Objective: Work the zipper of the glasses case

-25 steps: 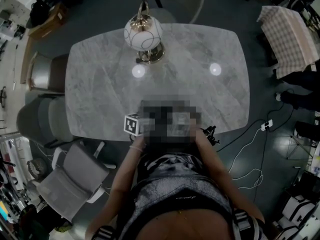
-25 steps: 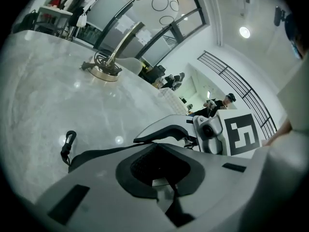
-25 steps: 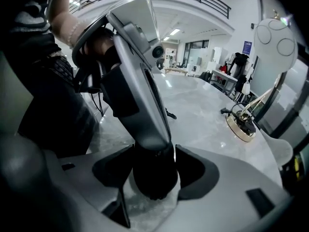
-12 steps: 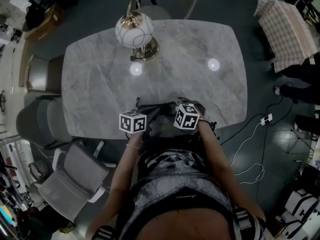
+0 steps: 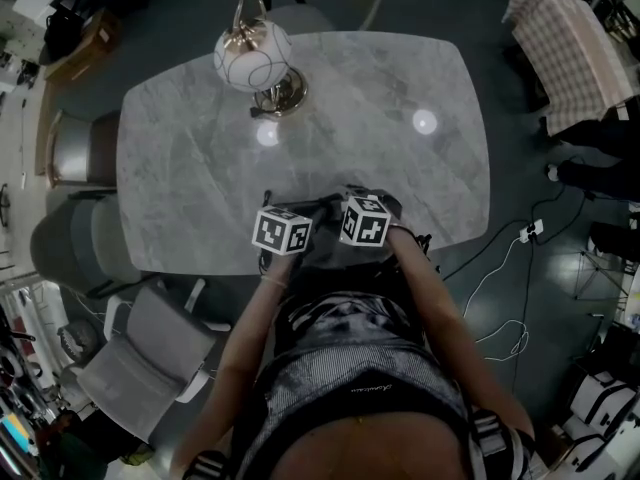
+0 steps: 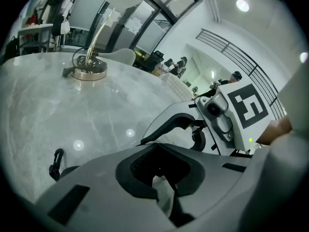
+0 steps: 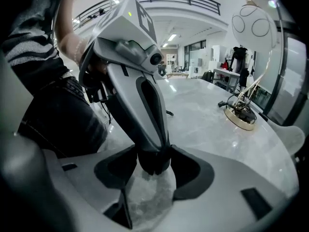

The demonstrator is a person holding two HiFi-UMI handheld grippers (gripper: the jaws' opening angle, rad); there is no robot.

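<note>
Glasses case [image 5: 320, 210]: dark shape at the near edge of the worktop [image 5: 380, 158], beneath the tips of both tools and largely covered by them; its zipper cannot be made out. Left tool [image 6: 155, 174]: jaws closed together; what, if anything, they pinch is not visible. Right tool [image 7: 153, 176]: jaws apart, having just been closing a little, with the dark tip [image 7: 154, 162] of the left tool between them over bare marble; contact between pads and tip cannot be judged. Marker cubes, left [image 5: 281, 231] and right [image 5: 364, 220], stand side by side, near each other, each carried on a bare forearm. A black loop [image 6: 55, 161] lies on the worktop just left of the left tool. A globe lamp [image 5: 252, 56] on a brass base stands at the far left corner; grey chairs [image 5: 140, 358] flank the left side
</note>
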